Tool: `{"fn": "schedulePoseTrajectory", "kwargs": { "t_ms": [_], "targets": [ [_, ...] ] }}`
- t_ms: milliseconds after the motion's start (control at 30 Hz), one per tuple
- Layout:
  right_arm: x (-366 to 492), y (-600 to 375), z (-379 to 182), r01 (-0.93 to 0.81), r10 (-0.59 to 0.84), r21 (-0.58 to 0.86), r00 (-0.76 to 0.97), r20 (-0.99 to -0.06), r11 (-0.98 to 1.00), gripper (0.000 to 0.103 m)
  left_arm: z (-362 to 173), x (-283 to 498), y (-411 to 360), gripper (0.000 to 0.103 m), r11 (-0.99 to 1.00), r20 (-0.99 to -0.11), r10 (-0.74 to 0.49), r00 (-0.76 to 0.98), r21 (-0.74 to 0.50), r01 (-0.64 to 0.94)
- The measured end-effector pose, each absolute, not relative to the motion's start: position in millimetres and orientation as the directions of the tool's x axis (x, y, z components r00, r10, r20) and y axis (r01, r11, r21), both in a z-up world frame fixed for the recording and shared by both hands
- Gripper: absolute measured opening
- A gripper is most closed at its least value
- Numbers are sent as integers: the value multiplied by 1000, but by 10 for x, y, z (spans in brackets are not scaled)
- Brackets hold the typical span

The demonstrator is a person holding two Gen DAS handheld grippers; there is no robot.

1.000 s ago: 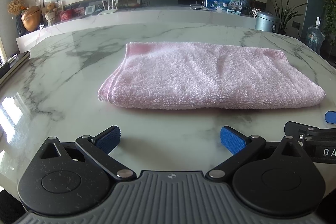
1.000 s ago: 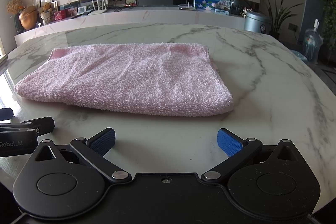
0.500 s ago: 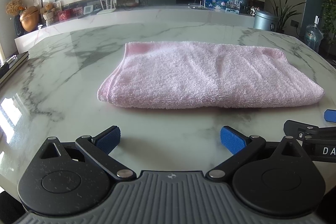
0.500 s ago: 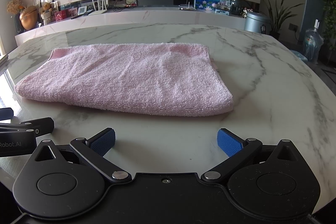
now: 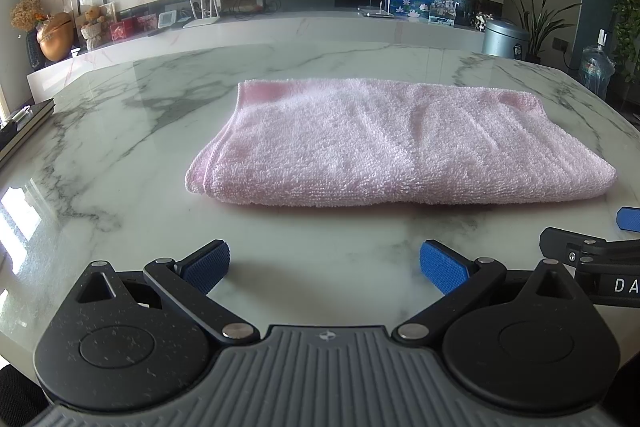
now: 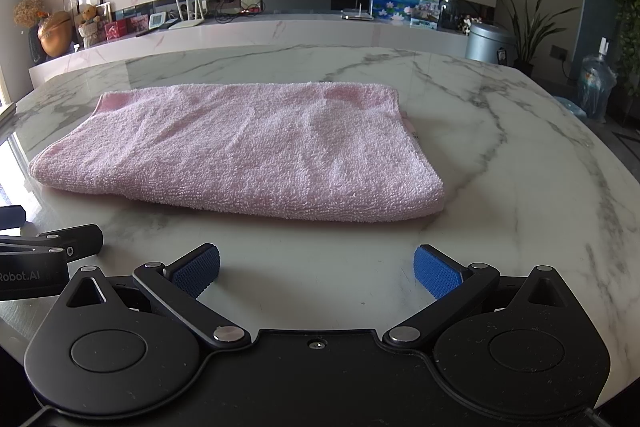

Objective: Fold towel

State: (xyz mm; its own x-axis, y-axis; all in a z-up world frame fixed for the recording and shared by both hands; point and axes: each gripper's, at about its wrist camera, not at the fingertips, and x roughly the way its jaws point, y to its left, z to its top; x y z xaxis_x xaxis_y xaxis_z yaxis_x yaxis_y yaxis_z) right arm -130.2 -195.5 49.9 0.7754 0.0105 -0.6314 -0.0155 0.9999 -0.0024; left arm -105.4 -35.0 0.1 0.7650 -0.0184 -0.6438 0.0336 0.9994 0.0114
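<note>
Soft, limp pink terry towel (image 5: pixel 400 143) lies ahead of both spread, empty jaws; better pinch its near corners.

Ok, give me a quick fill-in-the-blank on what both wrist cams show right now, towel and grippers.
1. The towel on the marble table is ____ in colour.
2. The left gripper has its fingers spread ____.
3. The right gripper holds ____.
4. The towel's rounded folded edge faces ____ the grippers.

Missing words: pink; open; nothing; toward
</note>
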Motion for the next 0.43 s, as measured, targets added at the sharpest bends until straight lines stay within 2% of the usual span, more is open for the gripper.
{"fn": "schedulePoseTrajectory", "kwargs": {
  "t_ms": [433],
  "targets": [
    [-1295, -1956, 505, -18, 12, -3, 772, -635, 1000, 103, 0, -1058, -341, 103, 999, -644, -20, 765, 10, 35]
  ]
}}
